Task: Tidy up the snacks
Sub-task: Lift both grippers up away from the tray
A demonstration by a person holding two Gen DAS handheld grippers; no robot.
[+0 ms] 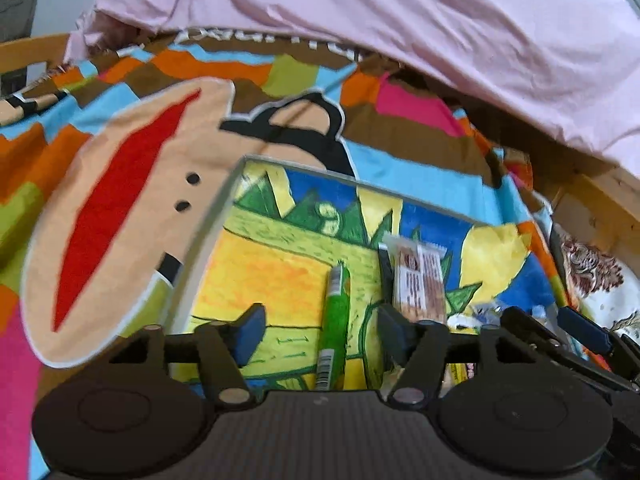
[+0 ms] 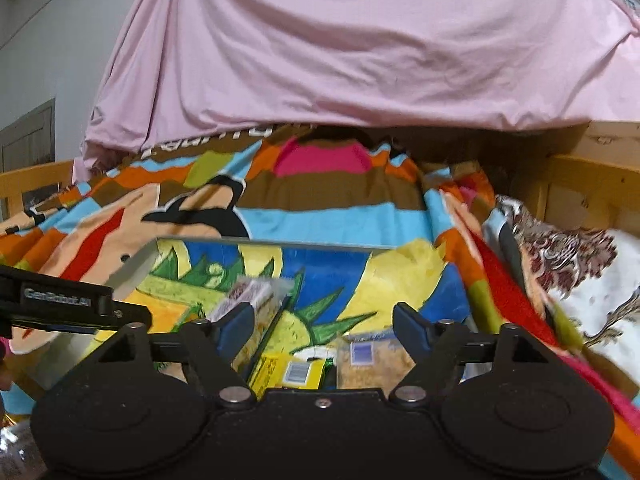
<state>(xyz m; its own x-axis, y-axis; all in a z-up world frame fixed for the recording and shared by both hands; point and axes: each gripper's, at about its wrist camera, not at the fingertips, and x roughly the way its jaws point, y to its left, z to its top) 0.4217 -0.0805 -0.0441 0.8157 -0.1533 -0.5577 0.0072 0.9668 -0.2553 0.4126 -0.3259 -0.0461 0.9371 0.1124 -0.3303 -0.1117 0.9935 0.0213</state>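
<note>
A shallow tray [image 1: 206, 236] with a bright painted floor lies on the bed. In the left wrist view a green snack stick [image 1: 335, 320] lies flat on the tray floor between the fingers of my left gripper [image 1: 322, 326]; the gripper is open, with a gap on both sides of the stick. A clear-wrapped bar [image 1: 420, 280] lies just right of it. My right gripper [image 2: 324, 326] is open over the tray's [image 2: 272, 242] near right part, above a yellow packet [image 2: 296, 368] and a clear packet with a blue label [image 2: 368, 364]. The clear-wrapped bar [image 2: 248, 296] sits by its left finger.
A multicoloured blanket [image 1: 120, 184] covers the bed around the tray. A pink sheet [image 2: 360, 48] hangs behind it. A wooden frame [image 2: 592, 184] and a floral blanket [image 2: 580, 272] lie to the right. The left gripper's body [image 2: 68, 304] juts in from the left of the right wrist view.
</note>
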